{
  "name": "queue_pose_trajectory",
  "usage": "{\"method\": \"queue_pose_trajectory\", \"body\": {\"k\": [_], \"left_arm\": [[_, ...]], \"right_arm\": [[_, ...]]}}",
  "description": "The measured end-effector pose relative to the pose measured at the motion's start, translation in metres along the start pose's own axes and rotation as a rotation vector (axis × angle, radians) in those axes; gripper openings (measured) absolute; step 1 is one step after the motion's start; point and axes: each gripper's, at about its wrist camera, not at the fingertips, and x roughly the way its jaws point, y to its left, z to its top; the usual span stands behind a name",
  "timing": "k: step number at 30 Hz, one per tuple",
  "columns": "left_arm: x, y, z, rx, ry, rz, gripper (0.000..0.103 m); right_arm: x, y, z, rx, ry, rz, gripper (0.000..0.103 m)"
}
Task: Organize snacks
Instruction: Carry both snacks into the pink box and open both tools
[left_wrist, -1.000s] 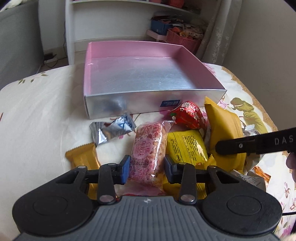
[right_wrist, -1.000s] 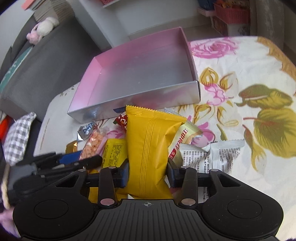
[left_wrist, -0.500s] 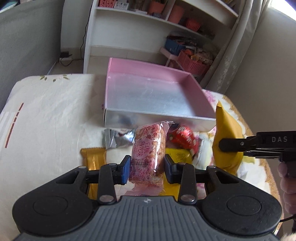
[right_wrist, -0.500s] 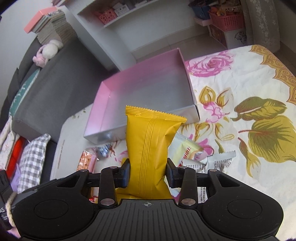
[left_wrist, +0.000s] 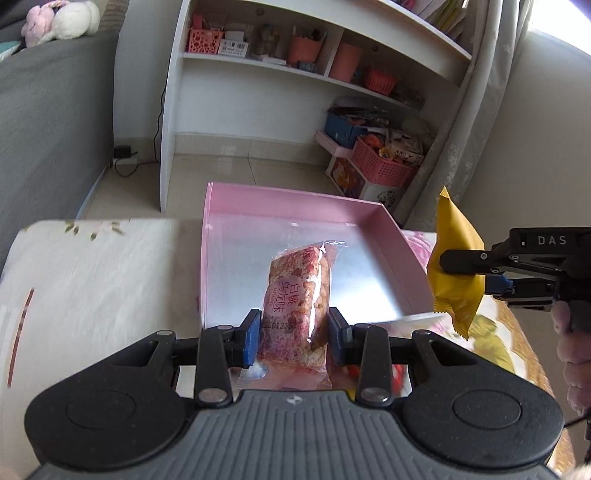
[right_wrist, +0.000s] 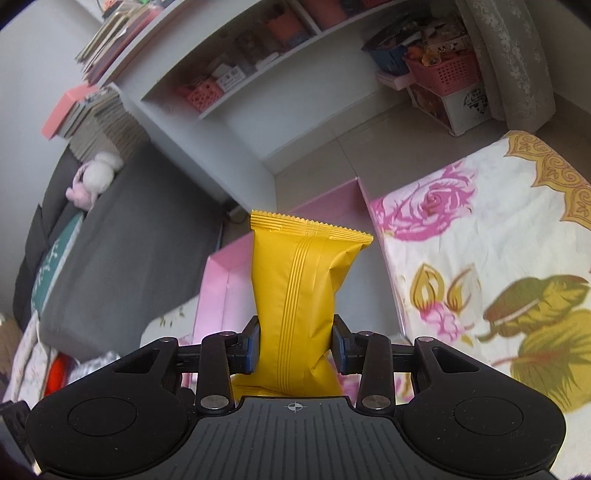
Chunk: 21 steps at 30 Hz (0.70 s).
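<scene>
My left gripper (left_wrist: 294, 334) is shut on a clear-wrapped pink rice bar (left_wrist: 295, 295) and holds it in the air over the near edge of the pink box (left_wrist: 291, 206). My right gripper (right_wrist: 295, 349) is shut on a yellow snack packet (right_wrist: 299, 288), held upright over the box's near right corner (right_wrist: 221, 280). In the left wrist view the yellow packet (left_wrist: 456, 262) hangs in the right gripper beside the box's right wall. The box's silver floor looks bare where it shows.
The box sits on a table with a floral cloth (right_wrist: 480, 251). A white shelf unit (left_wrist: 295, 74) and pink baskets (left_wrist: 384, 168) stand behind on the floor. A grey sofa (right_wrist: 110, 240) is at the left. Other snacks below are mostly hidden by the grippers.
Both grippers have risen from the snack pile and moved forward over the box, each carrying its packet. The loose snacks on the table have dropped out of sight.
</scene>
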Motion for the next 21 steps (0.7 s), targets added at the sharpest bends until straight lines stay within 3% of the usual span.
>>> {"method": "queue_pose_trajectory", "body": {"k": [9,21], "left_arm": [[0.037,0.0,0.004,0.053,-0.032,0.095,0.034],[0.059,-0.005,-0.004,0.158,-0.014,0.177,0.034]], "right_arm": [[0.028,-0.017,0.012,-0.064,-0.053,-0.01,0.037],[0.059,-0.013,0.008,-0.183,0.01,-0.108,0.037]]}}
